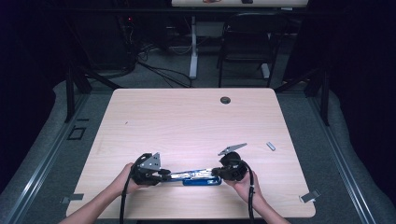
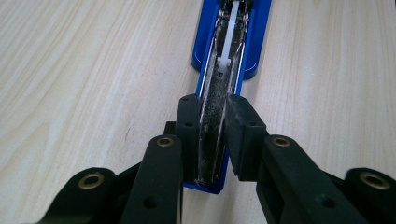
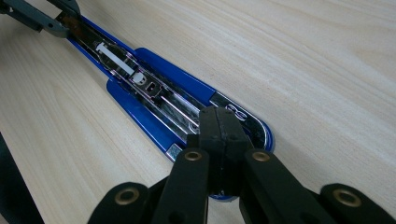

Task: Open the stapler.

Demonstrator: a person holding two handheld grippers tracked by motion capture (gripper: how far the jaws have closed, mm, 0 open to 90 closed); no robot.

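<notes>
The opened blue-and-chrome metal stapler [image 1: 196, 176] lies flat on the wooden tabletop [image 1: 187, 121], left hand-held gripper [image 2: 215, 140] clamping its arm, right hand-held gripper [image 3: 220, 135] pinched shut pressing its base, so steady hands probably matter.

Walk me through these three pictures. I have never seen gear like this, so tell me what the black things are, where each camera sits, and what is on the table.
A person sits at a wooden table and holds a hand-worked, two-jaw tool in each hand. The high view looks down from above; the other two pictures come from small cameras riding on each tool, looking along its black jaws.

Between the tools lies a blue stapler, swung open so its shiny metal staple channel shows. The left gripper is shut on one end of it, pads pressing a dark metal part from both sides. The right gripper is shut, its pads together at the stapler's rounded opposite end; whether it pinches anything I cannot tell. A small grey object lies apart, toward the table's right edge.
</notes>
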